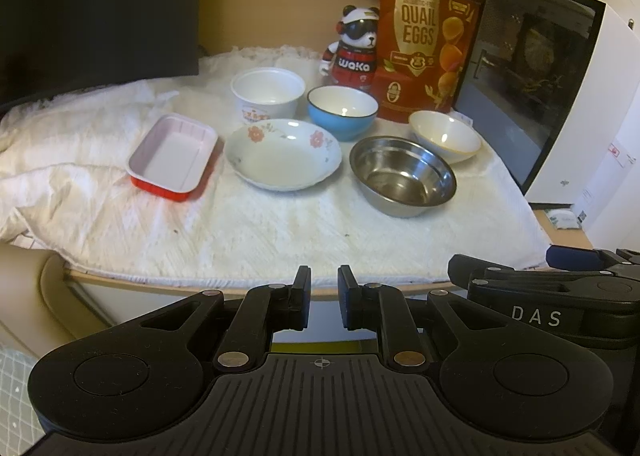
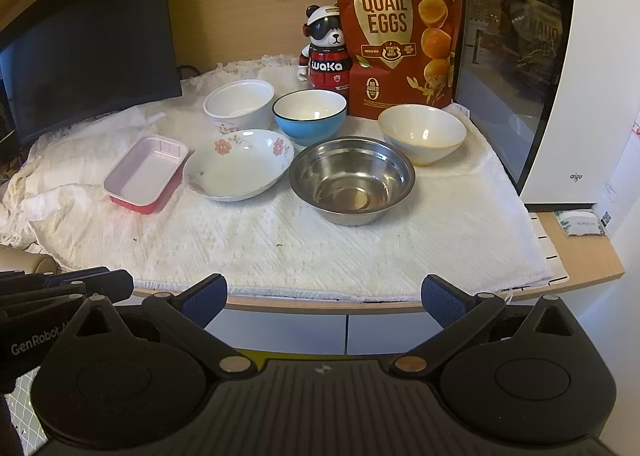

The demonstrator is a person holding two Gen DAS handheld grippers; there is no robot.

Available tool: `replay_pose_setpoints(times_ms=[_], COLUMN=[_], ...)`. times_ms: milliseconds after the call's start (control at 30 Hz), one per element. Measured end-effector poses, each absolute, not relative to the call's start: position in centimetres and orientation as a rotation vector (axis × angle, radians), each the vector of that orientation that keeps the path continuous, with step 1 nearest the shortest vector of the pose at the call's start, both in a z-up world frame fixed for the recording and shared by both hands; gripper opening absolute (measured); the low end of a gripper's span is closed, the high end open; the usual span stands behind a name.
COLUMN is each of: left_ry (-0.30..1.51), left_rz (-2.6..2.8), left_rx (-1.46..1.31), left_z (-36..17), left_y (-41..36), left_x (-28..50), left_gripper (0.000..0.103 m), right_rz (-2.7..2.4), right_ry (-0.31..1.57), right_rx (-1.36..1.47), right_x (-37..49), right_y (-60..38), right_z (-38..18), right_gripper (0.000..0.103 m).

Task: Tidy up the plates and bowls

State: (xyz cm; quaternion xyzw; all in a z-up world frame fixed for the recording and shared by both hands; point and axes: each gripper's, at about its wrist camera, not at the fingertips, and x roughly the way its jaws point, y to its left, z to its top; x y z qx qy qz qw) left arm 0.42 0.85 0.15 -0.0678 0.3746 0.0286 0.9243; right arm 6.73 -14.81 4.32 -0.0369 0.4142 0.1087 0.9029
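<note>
Several dishes stand apart on a white cloth (image 1: 280, 232): a red tray with a pale inside (image 1: 172, 151) (image 2: 146, 171), a floral plate (image 1: 282, 153) (image 2: 240, 163), a steel bowl (image 1: 402, 175) (image 2: 352, 179), a blue bowl (image 1: 342, 111) (image 2: 310, 115), a white paper bowl (image 1: 268, 93) (image 2: 238, 103) and a cream bowl (image 1: 444, 135) (image 2: 422, 133). My left gripper (image 1: 324, 276) is shut and empty, before the table's near edge. Beside it, my right gripper (image 2: 324, 292) stands wide open with nothing in it. Both are well short of the dishes.
Behind the bowls stand a red quail-eggs bag (image 2: 396, 35) and a bear figurine (image 2: 326, 51). A dark monitor (image 2: 88, 43) fills the back left. A white appliance with a dark glass door (image 2: 520, 67) walls the right side. The wooden table edge (image 2: 580, 268) runs close in front.
</note>
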Motion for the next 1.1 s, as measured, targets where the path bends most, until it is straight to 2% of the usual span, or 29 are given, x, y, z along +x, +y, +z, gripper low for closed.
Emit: replay_pose_setpoints(times_ms=[1100], left_ry=[0.780], left_rz=[0.059], left_rx=[-0.141], left_z=[-0.15], left_y=[1.01], left_x=[0.76], left_gripper=[0.018], right_rz=[0.223], right_ry=[0.862], right_rx=[-0.076], right_x=[7.05], right_y=[-14.93], right_z=[4.10], right_gripper=[0.103])
